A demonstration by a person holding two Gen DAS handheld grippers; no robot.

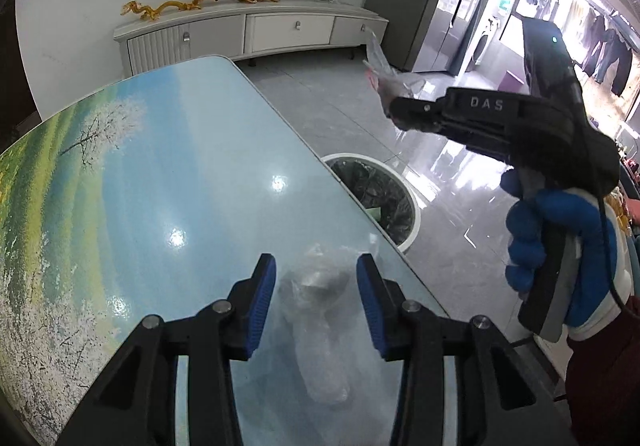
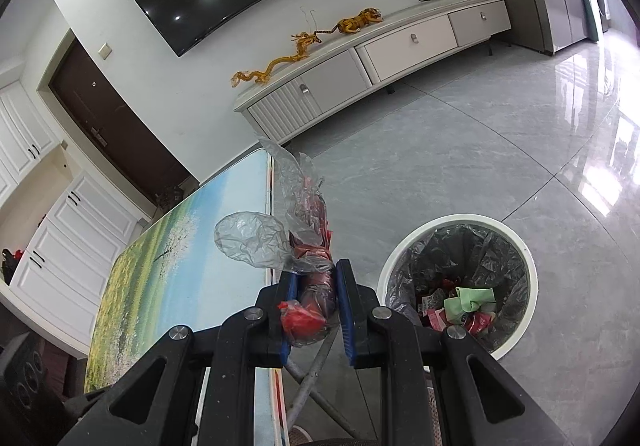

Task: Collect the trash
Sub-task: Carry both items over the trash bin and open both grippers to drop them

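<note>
My right gripper [image 2: 314, 278] is shut on a crumpled clear plastic wrapper with red inside [image 2: 308, 242], held in the air beside the table edge, left of the trash bin [image 2: 520, 246]. In the left wrist view the right gripper [image 1: 396, 114] holds the same wrapper [image 1: 380, 78] above the floor beyond the bin [image 1: 412, 202]. My left gripper [image 1: 316, 270] is open, its blue pads on either side of a crumpled clear plastic bag [image 1: 316, 286] that lies on the table [image 1: 160, 174] near its right edge.
The bin is white, lined with a black bag, and holds red and green trash [image 2: 468, 306]. It stands on the grey tiled floor [image 2: 480, 134] next to the table. A white TV cabinet [image 2: 360, 74] with golden figurines stands along the far wall.
</note>
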